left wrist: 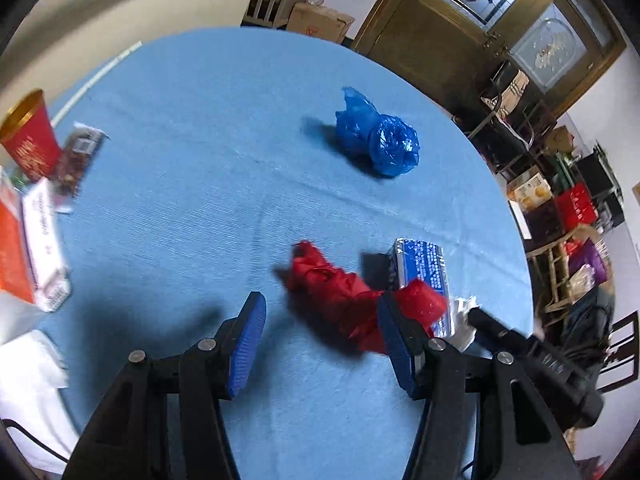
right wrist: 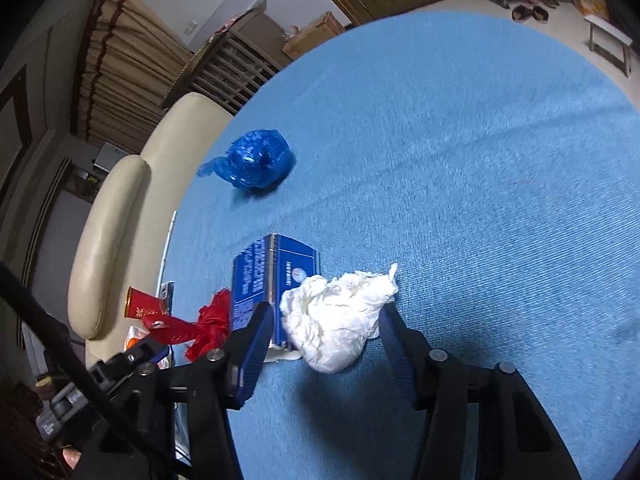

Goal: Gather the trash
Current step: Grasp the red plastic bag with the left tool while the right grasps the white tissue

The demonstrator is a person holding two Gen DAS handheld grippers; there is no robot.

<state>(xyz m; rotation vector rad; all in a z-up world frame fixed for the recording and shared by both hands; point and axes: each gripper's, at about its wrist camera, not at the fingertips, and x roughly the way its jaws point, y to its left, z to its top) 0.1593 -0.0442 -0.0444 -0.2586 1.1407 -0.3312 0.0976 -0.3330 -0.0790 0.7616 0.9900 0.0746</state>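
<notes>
The right tool (right wrist: 324, 332) hangs over a round desk (right wrist: 480, 160) covered in blue cloth, its jaws part open around a crumpled white tissue (right wrist: 336, 316); whether the pads touch it is unclear. The left tool (left wrist: 322, 330) is part open and empty, with a crumpled red bag (left wrist: 340, 292) just beside its right finger. A blue box (right wrist: 272, 280) lies behind the tissue and the red bag. Farther off sits a balled blue bag (left wrist: 380, 136). A red cup (left wrist: 30, 136) and packets crowd the desk's left edge.
</notes>
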